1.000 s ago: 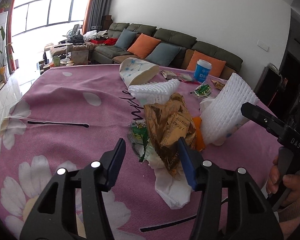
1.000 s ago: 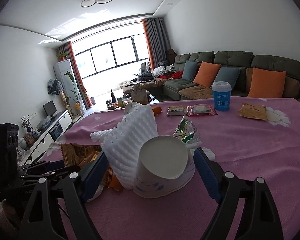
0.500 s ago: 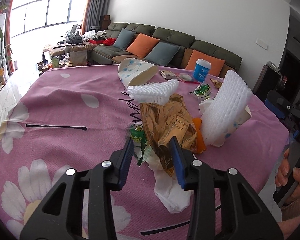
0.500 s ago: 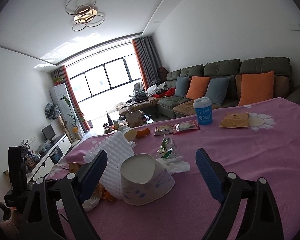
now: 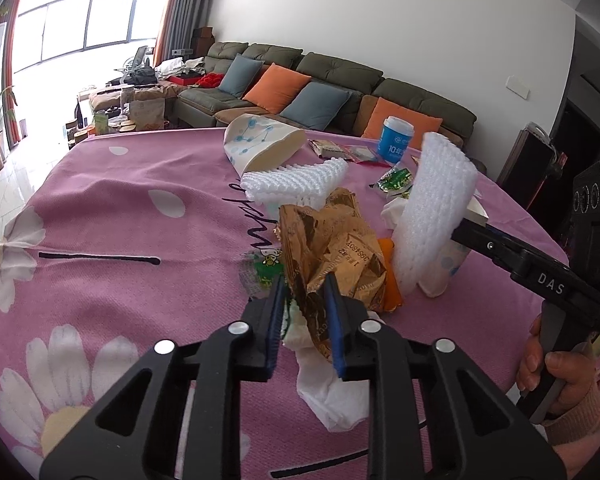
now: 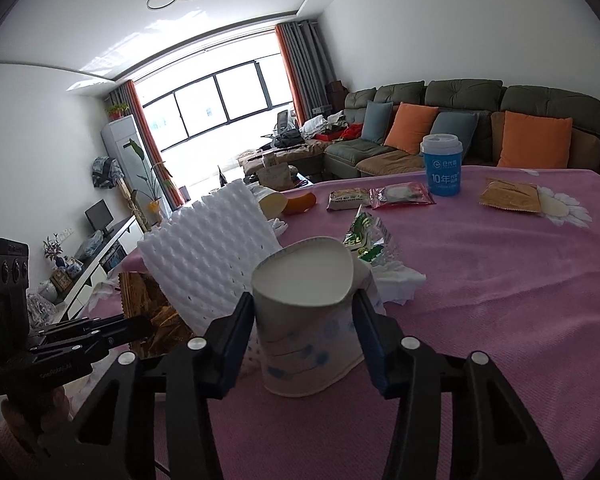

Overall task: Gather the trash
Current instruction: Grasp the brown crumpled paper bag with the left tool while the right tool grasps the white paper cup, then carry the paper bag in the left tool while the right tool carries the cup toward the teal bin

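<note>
**Pink floral table, both tongs closing on trash**

Pink cloth with white daisies is covering the table [image 5: 100, 208], and a green sofa with orange and blue cushions is sitting behind it under a bright window.

Near the front of the pile, your left tongs [image 5: 303, 300] are closing on the crumpled brown wrapper [image 5: 332, 248]; their blue pads are already pressing its lower edge, with a white tissue [image 5: 332, 384] trailing out beneath them onto the cloth. A small green packet [image 5: 266, 270] is lying just left of the wrapper.

Your right tongs [image 6: 304, 312] are closing around the dented paper cup [image 6: 308, 320], which is standing upside down on the table, its white base facing up; both pads are touching its sides and squeezing it out of round. A sheet of white foam netting [image 6: 216, 260] is leaning against the cup on its left side.

Further back, a second paper cup [image 5: 260, 144] is lying on its side atop another piece of foam netting [image 5: 296, 180]. Well apart from the pile, a blue lidded cup [image 6: 442, 168] is standing upright near the far edge, with flat snack packets [image 6: 380, 196] just beside it.
</note>
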`<state>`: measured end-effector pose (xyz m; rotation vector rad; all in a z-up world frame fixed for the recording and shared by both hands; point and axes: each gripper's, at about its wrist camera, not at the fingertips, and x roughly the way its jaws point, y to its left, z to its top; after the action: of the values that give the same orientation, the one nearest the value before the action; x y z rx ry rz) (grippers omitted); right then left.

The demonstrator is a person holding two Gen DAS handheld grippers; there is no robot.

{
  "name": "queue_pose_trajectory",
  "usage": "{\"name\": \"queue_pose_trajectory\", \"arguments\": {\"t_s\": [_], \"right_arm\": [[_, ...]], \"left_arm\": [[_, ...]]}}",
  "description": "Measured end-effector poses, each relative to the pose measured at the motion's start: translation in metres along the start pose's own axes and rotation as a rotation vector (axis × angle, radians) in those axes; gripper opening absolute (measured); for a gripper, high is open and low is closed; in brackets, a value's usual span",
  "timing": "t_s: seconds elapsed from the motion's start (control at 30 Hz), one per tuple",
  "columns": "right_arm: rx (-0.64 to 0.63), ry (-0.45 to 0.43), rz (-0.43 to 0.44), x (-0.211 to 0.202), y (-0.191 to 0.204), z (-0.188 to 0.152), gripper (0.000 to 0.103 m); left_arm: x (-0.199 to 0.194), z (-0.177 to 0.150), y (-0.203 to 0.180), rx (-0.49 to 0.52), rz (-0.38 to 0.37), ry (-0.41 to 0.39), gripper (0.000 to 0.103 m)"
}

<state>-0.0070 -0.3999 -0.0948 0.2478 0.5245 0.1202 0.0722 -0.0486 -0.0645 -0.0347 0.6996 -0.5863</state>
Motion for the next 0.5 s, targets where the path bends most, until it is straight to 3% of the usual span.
{"name": "queue_pose_trajectory", "arguments": {"t_s": [0.1,0.17,0.33,0.37,0.4,0.43,0.5], "right_arm": [[-0.006,-0.011,-0.008,-0.003,-0.001,0.002,0.041],[-0.016,-0.018,-0.009,-0.007,-0.001,0.004,0.031],[-0.016,-0.001,-0.023,-0.006,-0.003,0.008,0.032],[-0.014,-0.001,-0.035,-0.005,-0.004,0.008,0.036],[-0.017,0.004,-0.044,-0.004,-0.004,0.008,0.05],[-0.022,0.004,-0.052,-0.004,-0.003,0.008,0.056],[-0.037,0.006,-0.061,-0.001,0.0,0.008,0.057]], "left_arm": [[-0.004,0.001,0.0,-0.005,-0.011,-0.009,0.007],[-0.009,0.001,0.001,-0.008,-0.02,-0.021,0.006],[-0.026,0.003,0.001,-0.005,-0.023,-0.058,0.006],[-0.029,0.003,0.001,-0.004,-0.022,-0.066,0.006],[-0.032,0.003,0.002,-0.003,-0.02,-0.073,0.006],[-0.035,0.004,0.002,-0.002,-0.011,-0.079,0.006],[-0.04,0.004,0.004,-0.003,-0.003,-0.089,0.006]]}}
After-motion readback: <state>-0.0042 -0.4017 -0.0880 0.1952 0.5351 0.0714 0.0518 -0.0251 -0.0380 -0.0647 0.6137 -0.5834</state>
